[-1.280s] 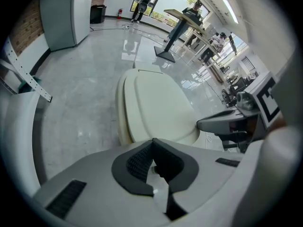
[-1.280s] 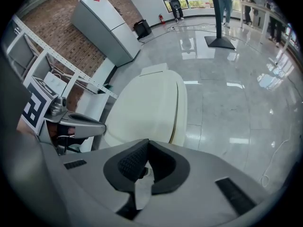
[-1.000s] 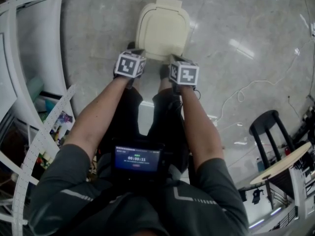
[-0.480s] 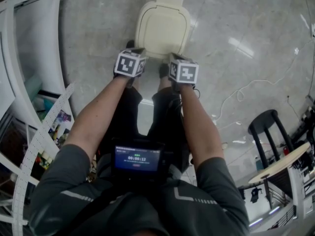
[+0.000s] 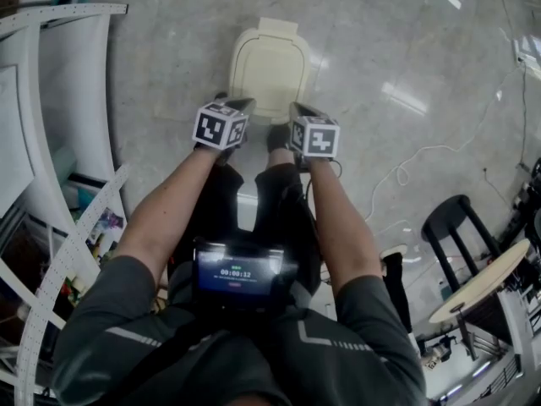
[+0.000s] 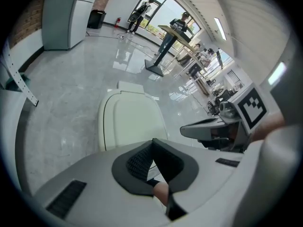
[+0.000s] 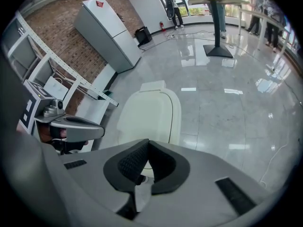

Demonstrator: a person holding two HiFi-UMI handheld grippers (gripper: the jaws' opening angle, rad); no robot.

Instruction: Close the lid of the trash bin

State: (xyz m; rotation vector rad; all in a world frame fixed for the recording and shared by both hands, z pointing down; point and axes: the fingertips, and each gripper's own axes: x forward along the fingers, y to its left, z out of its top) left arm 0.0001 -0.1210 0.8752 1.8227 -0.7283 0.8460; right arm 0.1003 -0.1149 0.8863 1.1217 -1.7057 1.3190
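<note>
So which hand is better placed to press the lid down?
Right, narrowly. The lid lies flat; both claws are shut and near its front edge, but it sits straight ahead of the right claw, slightly aside of the left claw.

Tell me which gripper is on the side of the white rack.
The left gripper: the white rack stands on its side of the bin, while the right gripper is toward the black stool.

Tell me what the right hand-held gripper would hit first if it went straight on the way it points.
Most likely the closed cream plastic lid of the trash bin: it lies directly beyond the shut tips of the right hand-held gripper, with nothing between them. The gap's depth is unclear.
</note>
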